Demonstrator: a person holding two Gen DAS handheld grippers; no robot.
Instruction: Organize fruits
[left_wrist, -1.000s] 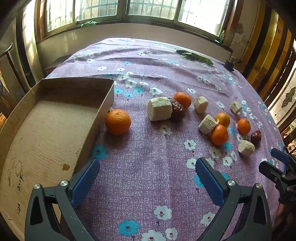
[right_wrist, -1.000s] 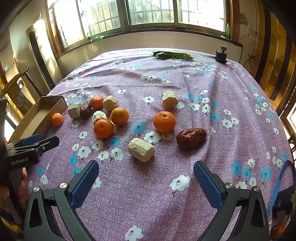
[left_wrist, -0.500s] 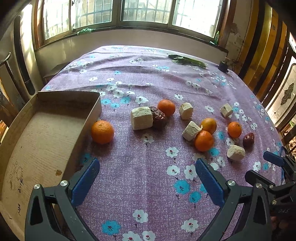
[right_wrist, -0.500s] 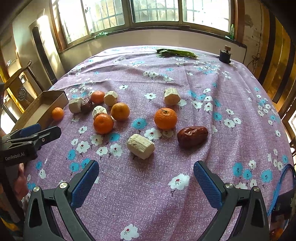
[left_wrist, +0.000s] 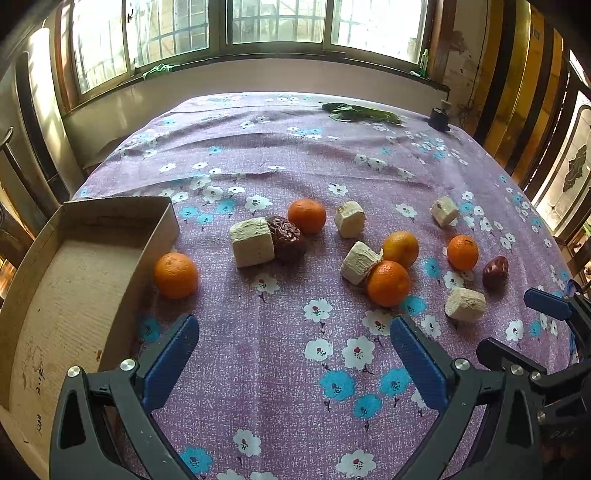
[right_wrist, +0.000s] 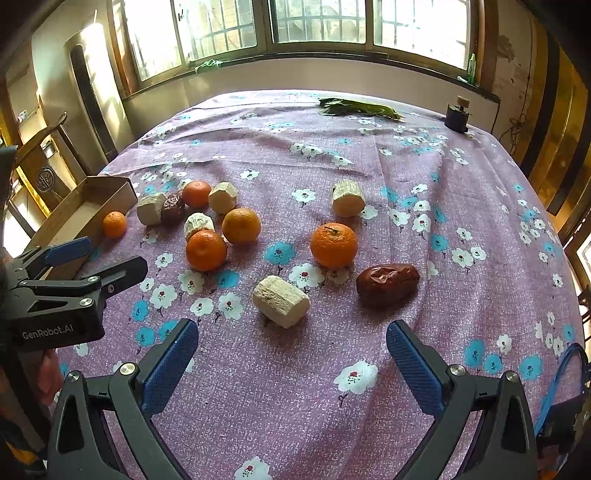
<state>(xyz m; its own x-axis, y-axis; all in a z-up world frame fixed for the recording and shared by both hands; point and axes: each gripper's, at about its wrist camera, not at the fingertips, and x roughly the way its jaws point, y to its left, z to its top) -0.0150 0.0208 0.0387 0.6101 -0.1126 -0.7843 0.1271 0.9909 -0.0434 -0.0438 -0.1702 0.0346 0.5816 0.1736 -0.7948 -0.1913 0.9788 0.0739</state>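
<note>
Several oranges, pale cut chunks and two dark red dates lie loose on a purple flowered tablecloth (left_wrist: 280, 155). One orange (left_wrist: 175, 275) sits beside an open cardboard box (left_wrist: 70, 291) at the left. My left gripper (left_wrist: 293, 354) is open and empty, above bare cloth short of the fruit. My right gripper (right_wrist: 291, 356) is open and empty; a pale chunk (right_wrist: 280, 301) lies just ahead of it, with an orange (right_wrist: 333, 244) and a date (right_wrist: 388, 282) beyond. The left gripper also shows in the right wrist view (right_wrist: 79, 262).
Green leaves (right_wrist: 356, 107) and a small dark jar (right_wrist: 457, 114) stand at the table's far edge below the windows. A wooden chair (right_wrist: 44, 162) is past the left edge. The right gripper shows at the right of the left wrist view (left_wrist: 532, 325).
Both grippers have drawn back and risen a little, so the fruit looks farther away. Nothing was taken hold of; both stay open.
</note>
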